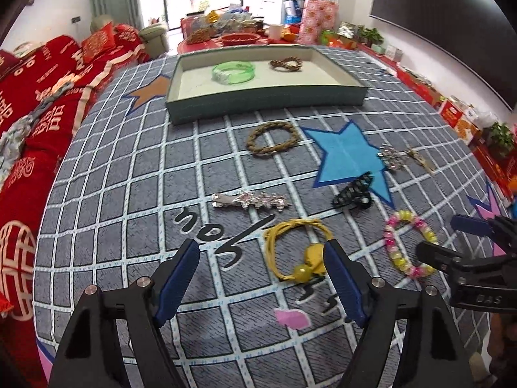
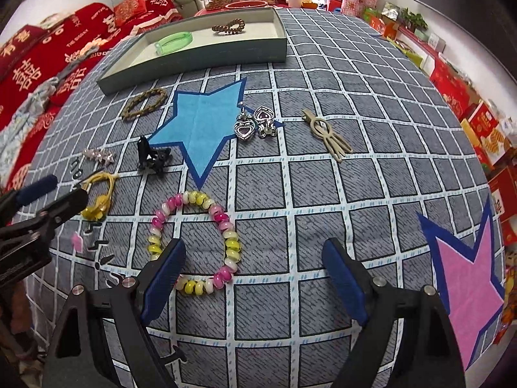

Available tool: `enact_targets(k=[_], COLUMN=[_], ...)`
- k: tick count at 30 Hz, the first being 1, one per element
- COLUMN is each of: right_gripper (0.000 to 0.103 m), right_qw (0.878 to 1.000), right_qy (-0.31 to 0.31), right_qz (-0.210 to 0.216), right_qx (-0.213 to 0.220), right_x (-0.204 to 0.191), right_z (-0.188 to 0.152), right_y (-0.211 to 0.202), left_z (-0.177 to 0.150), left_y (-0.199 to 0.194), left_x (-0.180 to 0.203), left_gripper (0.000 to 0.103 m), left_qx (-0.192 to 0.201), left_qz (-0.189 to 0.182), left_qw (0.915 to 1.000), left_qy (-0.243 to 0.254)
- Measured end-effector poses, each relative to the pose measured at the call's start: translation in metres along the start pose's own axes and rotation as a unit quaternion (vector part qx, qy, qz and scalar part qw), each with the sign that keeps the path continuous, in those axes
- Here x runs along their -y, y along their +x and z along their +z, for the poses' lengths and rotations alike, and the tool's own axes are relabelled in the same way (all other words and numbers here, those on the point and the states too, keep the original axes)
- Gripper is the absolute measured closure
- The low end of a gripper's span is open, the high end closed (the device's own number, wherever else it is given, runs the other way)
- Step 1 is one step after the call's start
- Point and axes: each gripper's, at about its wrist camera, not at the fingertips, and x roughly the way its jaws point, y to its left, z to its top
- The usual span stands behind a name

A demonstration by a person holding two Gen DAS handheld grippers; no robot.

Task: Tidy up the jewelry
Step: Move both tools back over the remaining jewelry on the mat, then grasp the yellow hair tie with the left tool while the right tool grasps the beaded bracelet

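left wrist view: left gripper (image 1: 260, 278) jaws spread wide, nothing between the pads
target here: yellow hair tie (image 1: 299, 252) on the cloth, just inside the right pad, so off-centre to the right of the jaws
long axis: loop runs roughly along the fingers
tray (image 1: 268, 98): ahead, past the other pieces; holds green bangle (image 1: 234, 71)
writing: black script on the cloth, unreadable; "DAS" partly legible on the other tool
right wrist view: right gripper (image 2: 253, 279) jaws released, empty
target here: bead bracelet (image 2: 194, 241) flat, touching the left pad, mostly left of centre
nearer hand: right for the bracelet, left for the tie, judged
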Motion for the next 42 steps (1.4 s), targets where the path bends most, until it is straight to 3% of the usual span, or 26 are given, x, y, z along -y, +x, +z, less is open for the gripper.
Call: enact_targets(k=[4,8,13,16,17,19,20,21,26,36,42], right_gripper=[0.017,0.022,0.030,0.039,0.046,0.066,0.087,0.093,0.093,0.093,0.093], right_qw=[1.000,0.999,0.999,0.999,0.999,0.998,0.998,0.998,0.999,0.997,0.994], right_qy=[-0.022,-0.029,-0.037,-0.045,-0.048,-0.055,-0.056,-0.056,-0.027,0.003,0.008], right_qz=[-0.019,-0.022,-0.019,-0.014,-0.014,-0.011,-0.012,-0.012,0.021,0.045,0.061], right_qx=[0.003,0.008,0.011,0.010,0.010,0.011,0.012,0.011,0.017,0.061,0.086], right_x=[-0.005,-0.007,-0.010,-0.015,-0.017,-0.021,-0.023,-0.024,-0.015,0.004,0.012], right_z=[-0.003,-0.005,-0.006,-0.005,-0.005,-0.005,-0.005,-0.005,-0.006,0.014,0.045], right_y=[0.001,-0.001,-0.002,-0.003,-0.004,-0.006,-0.006,-0.006,-0.010,-0.040,-0.056], left_z=[-0.001,-0.005,-0.004,-0.004,-0.004,-0.006,-0.007,-0.008,-0.011,0.009,0.036], left_y=[0.004,0.017,0.019,0.017,0.016,0.014,0.013,0.012,0.002,-0.027,-0.042], left_x=[0.018,0.025,0.026,0.030,0.031,0.032,0.031,0.028,0.012,-0.007,-0.019], left_gripper=[0.013,0.013,0.032,0.058,0.069,0.071,0.071,0.071,0.071,0.071,0.071], left_qx=[-0.004,-0.025,-0.030,-0.028,-0.029,-0.027,-0.026,-0.026,-0.019,0.022,0.051], left_qz=[0.002,0.006,-0.017,-0.026,-0.029,-0.032,-0.034,-0.039,-0.064,-0.057,-0.043], left_qw=[0.9987,0.9976,0.9975,0.9971,0.9967,0.9968,0.9970,0.9974,0.9977,0.9981,0.9976], left_qy=[0.050,0.065,0.061,0.067,0.070,0.068,0.064,0.055,0.015,-0.011,-0.020])
